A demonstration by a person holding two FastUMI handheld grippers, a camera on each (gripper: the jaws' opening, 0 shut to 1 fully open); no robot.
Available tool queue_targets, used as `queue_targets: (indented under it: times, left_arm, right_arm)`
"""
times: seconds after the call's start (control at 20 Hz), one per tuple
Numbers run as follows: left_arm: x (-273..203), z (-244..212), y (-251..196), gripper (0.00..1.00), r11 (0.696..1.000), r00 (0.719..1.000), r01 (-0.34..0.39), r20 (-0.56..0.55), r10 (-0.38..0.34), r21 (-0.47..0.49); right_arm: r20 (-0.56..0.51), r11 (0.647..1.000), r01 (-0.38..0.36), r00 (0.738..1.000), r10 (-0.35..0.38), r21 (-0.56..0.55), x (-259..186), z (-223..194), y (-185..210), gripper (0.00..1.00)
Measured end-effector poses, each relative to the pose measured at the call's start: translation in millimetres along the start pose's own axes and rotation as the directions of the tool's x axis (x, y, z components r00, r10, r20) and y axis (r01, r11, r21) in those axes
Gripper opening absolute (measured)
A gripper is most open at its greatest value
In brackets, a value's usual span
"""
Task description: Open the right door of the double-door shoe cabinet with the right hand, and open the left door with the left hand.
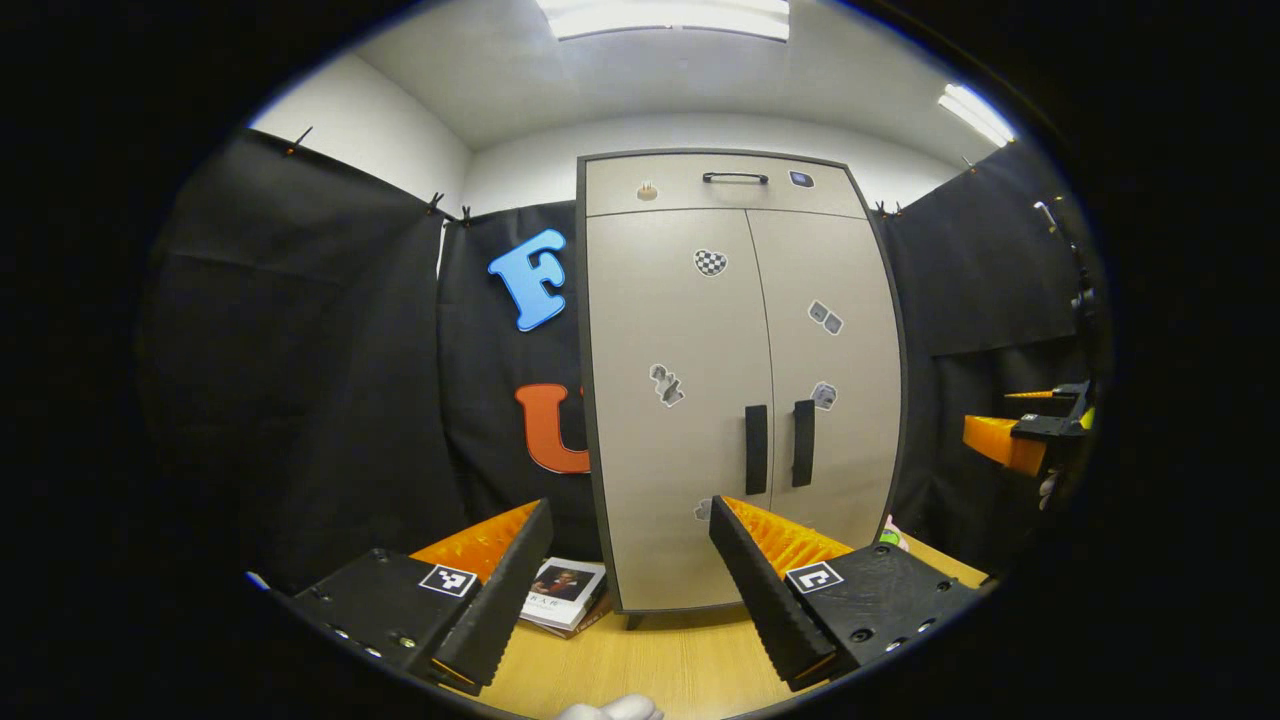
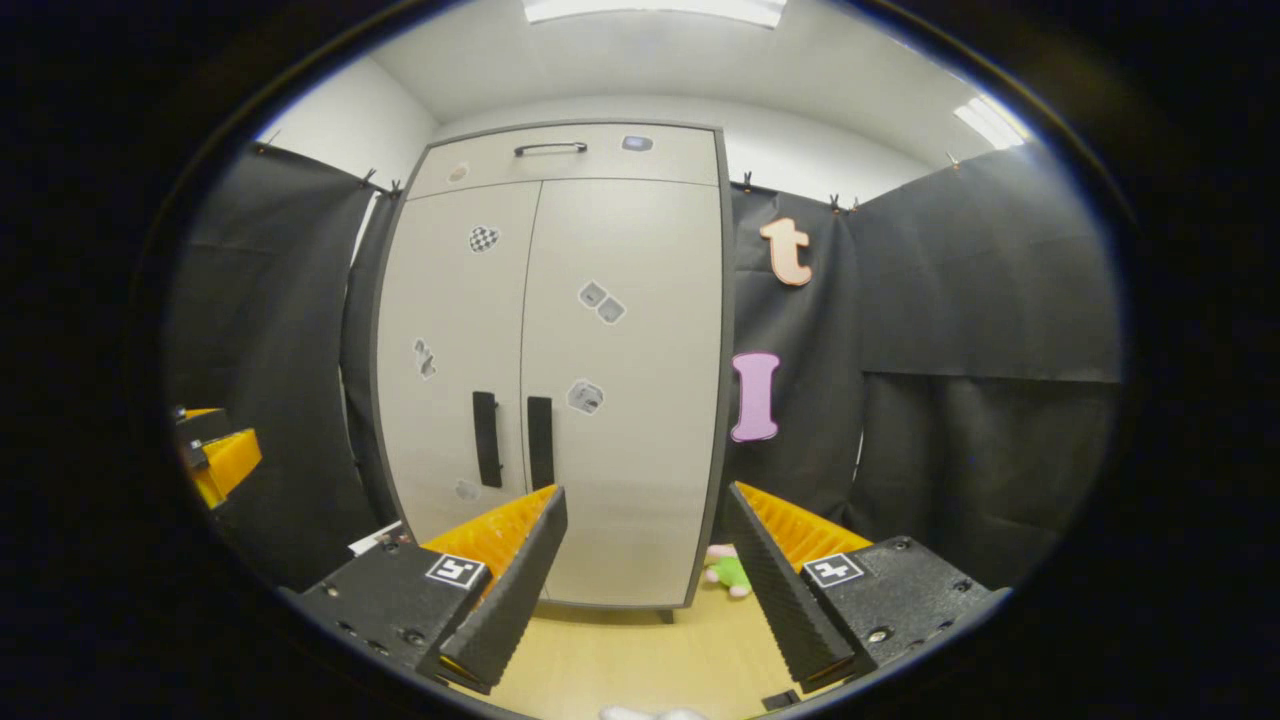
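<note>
So nothing of the task is done yet, by our reading. In the left gripper view our left gripper [image 1: 630, 580] sits at the bottom of the frame with its fingers spread wide and nothing between them, and the same holds for the right gripper [image 2: 645, 590] at the bottom of the right gripper view: released, grasping nothing. Both stand well apart from the shoe cabinet [image 1: 735, 380], which rises in the centre of the left gripper view and centre left of the right gripper view.

Both doors look shut, flush with each other along the middle seam. We judge that both openings remain: the right door [image 2: 625, 390] for the right gripper, the left door [image 1: 675, 400] for the left.

The cabinet is tall and pale grey with a dark edge, standing on a light wooden floor [image 1: 660, 660]. Two dark vertical handles sit side by side at the seam, the left handle [image 1: 756, 449] and the right handle [image 2: 540, 428], low on the doors. Small stickers dot both doors (we cannot make them out). A drawer [image 1: 720, 185] with a dark bar pull runs across the top.

A book [image 1: 565, 592] lies on the floor at the cabinet's lower left corner.
</note>
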State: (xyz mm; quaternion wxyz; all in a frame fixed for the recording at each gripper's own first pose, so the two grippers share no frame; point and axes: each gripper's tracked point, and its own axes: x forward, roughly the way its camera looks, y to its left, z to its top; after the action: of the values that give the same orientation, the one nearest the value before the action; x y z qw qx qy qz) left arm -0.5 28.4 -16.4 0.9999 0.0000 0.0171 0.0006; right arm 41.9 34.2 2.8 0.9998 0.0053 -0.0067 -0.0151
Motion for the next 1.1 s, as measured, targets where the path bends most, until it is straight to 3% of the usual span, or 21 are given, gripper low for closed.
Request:
queue_targets:
  times: [0.7,1.1]
  left_arm:
    - [-4,-23,22,0.96,0.985,0.984,-0.167,-0.055,0.169,0.044]
    - [0,-31,56,0.96,0.952,0.947,-0.303,-0.094,0.307,0.048]
  right_arm:
    - [-0.064,0.992,-0.127,0.99,0.128,0.018,180,-23,106,0.99]
    - [-0.11,0.992,-0.124,0.986,0.127,0.038,239,-35,123,0.81]
